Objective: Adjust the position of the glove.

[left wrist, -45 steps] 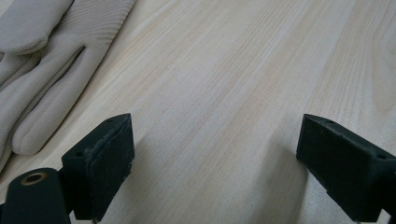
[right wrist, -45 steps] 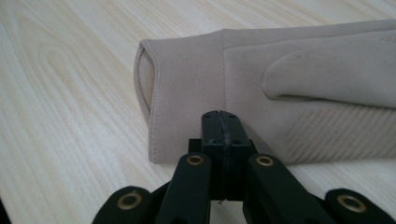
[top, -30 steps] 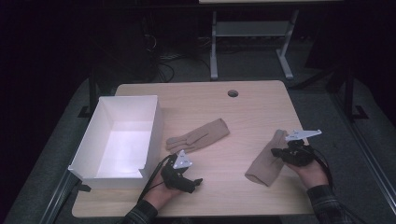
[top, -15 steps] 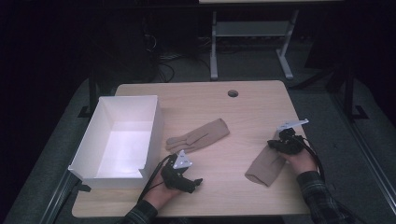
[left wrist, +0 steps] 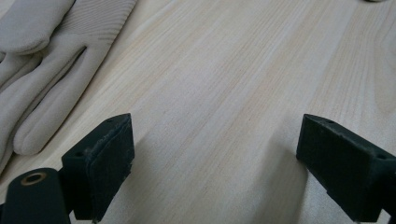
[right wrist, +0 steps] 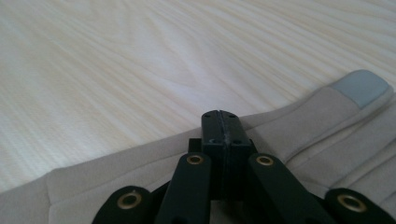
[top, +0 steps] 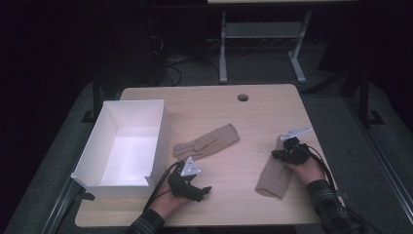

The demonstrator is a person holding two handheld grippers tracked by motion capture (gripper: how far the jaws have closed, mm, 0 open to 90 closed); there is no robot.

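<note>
Two beige gloves lie on the wooden table [top: 234, 117]. One glove [top: 207, 142] is near the middle with its fingers toward the white box; those fingers [left wrist: 42, 70] lie just left of my left gripper [left wrist: 210, 158]. My left gripper [top: 202, 190] rests near the front edge, open, with bare wood between its jaws. The other glove [top: 272, 175] lies at the right. My right gripper [top: 278, 155] sits low over its upper end with jaws pressed together. In the right gripper view the shut gripper [right wrist: 220, 116] lies on the beige fabric [right wrist: 317, 116], and no cloth shows between the jaws.
An open white box [top: 163, 126] stands at the table's left side. A round cable hole [top: 242, 97] is at the back centre. A metal frame [top: 224, 48] stands on the dark floor behind the table.
My right gripper has moved left and slightly toward the front, coming onto the upper end of the right glove. The left gripper and both gloves have stayed put.
</note>
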